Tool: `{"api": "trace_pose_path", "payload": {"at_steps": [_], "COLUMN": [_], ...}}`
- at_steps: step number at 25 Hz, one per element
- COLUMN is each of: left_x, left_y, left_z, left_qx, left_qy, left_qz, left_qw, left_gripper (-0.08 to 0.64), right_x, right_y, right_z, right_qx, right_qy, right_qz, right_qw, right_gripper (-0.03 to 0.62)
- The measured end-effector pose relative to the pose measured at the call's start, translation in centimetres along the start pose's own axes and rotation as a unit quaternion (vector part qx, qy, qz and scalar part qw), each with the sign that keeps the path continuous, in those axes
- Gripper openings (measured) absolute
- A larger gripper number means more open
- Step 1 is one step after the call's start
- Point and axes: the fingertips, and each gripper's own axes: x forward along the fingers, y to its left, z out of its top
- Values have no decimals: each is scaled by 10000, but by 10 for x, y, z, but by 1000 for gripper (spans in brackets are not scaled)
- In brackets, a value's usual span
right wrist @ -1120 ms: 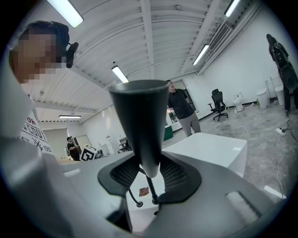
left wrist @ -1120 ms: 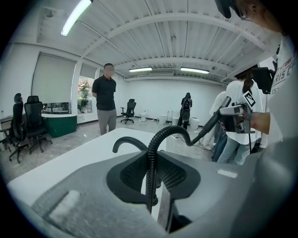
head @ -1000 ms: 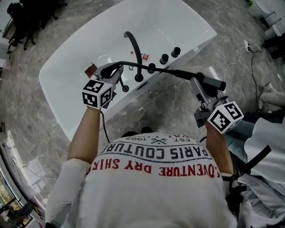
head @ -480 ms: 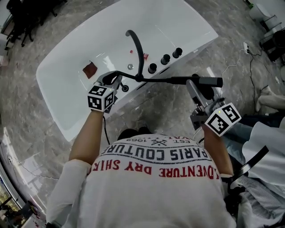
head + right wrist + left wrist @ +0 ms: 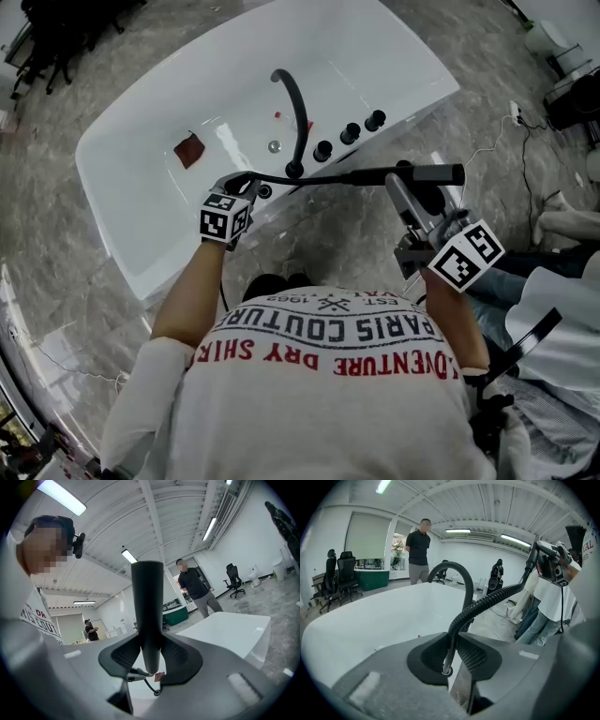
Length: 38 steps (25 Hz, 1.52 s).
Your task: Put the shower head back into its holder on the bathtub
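The black shower head [image 5: 429, 174] lies about level above the floor beside the white bathtub [image 5: 131, 244]. My right gripper [image 5: 405, 186] is shut on its handle [image 5: 147, 616], which stands up between the jaws. Its black ribbed hose [image 5: 319, 175] runs left to my left gripper [image 5: 239, 184], which is shut on the hose [image 5: 451, 644] right at the tub's near rim. A small black fitting [image 5: 265, 191] sits on the rim beside the left gripper. The curved black faucet [image 5: 295, 108] rises just behind the hose.
Three black knobs [image 5: 350, 134] line the rim right of the faucet. A brown patch [image 5: 190, 148] and a drain [image 5: 274, 146] lie in the tub. A person [image 5: 418, 545] stands beyond the tub and another [image 5: 562, 281] stands at my right. A cable [image 5: 497, 131] crosses the marble floor.
My left gripper has slid nearer along the tub rim with the hose. The shower head has swung from tilted to level, with the right gripper holding on.
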Motion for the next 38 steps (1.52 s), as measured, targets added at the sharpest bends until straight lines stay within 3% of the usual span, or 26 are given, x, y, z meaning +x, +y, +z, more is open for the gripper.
{"api": "trace_pose_path", "payload": {"at_steps": [16,22,30,34,38], "left_x": [25,21,0,-17,-38], "left_y": [-17,-13,-10,-8,-15], "left_z": [-61,-72,-57,-43,-28], "left_qx": [-35,-149,-625,-842,-960], "left_qy": [719,942,556,266,-39], "left_qz": [-24,-167,-254,-286,-519], "left_qw": [9974,9953,9962,9957,9940], "left_gripper": [75,110,106,7,2], "right_x": [12,32,61,81,95], "right_y": [13,29,45,49,58], "right_z": [-4,-12,-40,-53,-61], "right_qx": [26,-332,-778,-872,-968], "right_qy": [139,357,757,952,1089], "right_qz": [327,508,834,1045,1130], "right_qw": [9994,9975,9906,9861,9829], "right_gripper": [138,138,138,138,138]}}
